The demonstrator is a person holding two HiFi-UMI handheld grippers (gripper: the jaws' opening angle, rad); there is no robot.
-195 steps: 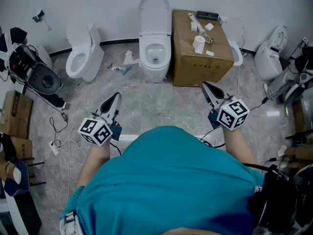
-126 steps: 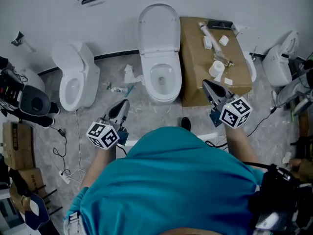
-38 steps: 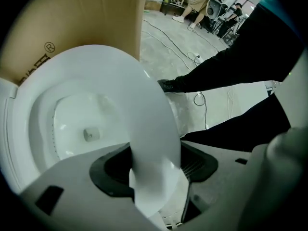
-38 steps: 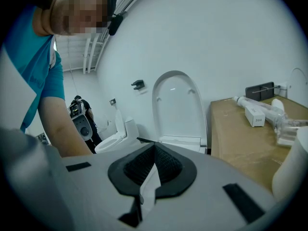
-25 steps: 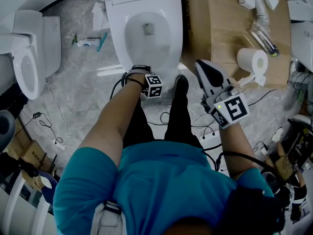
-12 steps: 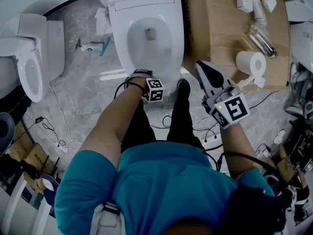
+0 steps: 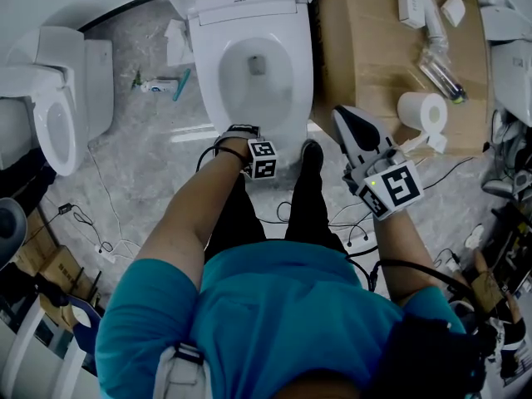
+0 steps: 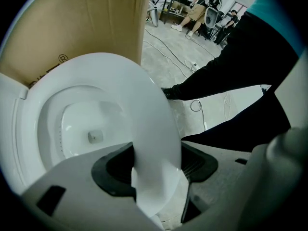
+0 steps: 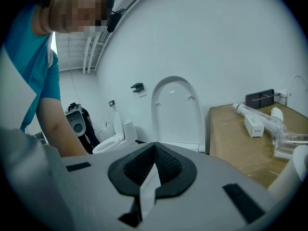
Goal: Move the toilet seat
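- The spare toilet (image 7: 58,98) at the far left stands well apart; we judge it has no part in this job.
- The toilet seat (image 7: 213,73) lies flat on the middle toilet, with the lid (image 9: 177,109) upright behind it against the wall.
- Our left gripper (image 8: 156,170) is clamped on the front edge of the toilet seat, whose white rim runs between the jaws. We judge we hold it there because the edge farthest from the hinge is the easiest place to lift from.
- The bowl (image 7: 259,77) under the seat shows only its drain hole, and we see nothing else in it.
- Our right gripper (image 9: 152,170) hangs free beside the toilet with its jaws pressed together on nothing, likely to keep clear of the seat's swing.
- The cardboard box (image 7: 357,48) at the right is closed and serves as a table. A paper roll (image 7: 422,110), a clear tube (image 7: 440,61) and small white boxes (image 7: 411,2) lie on top. We cannot tell what is inside.
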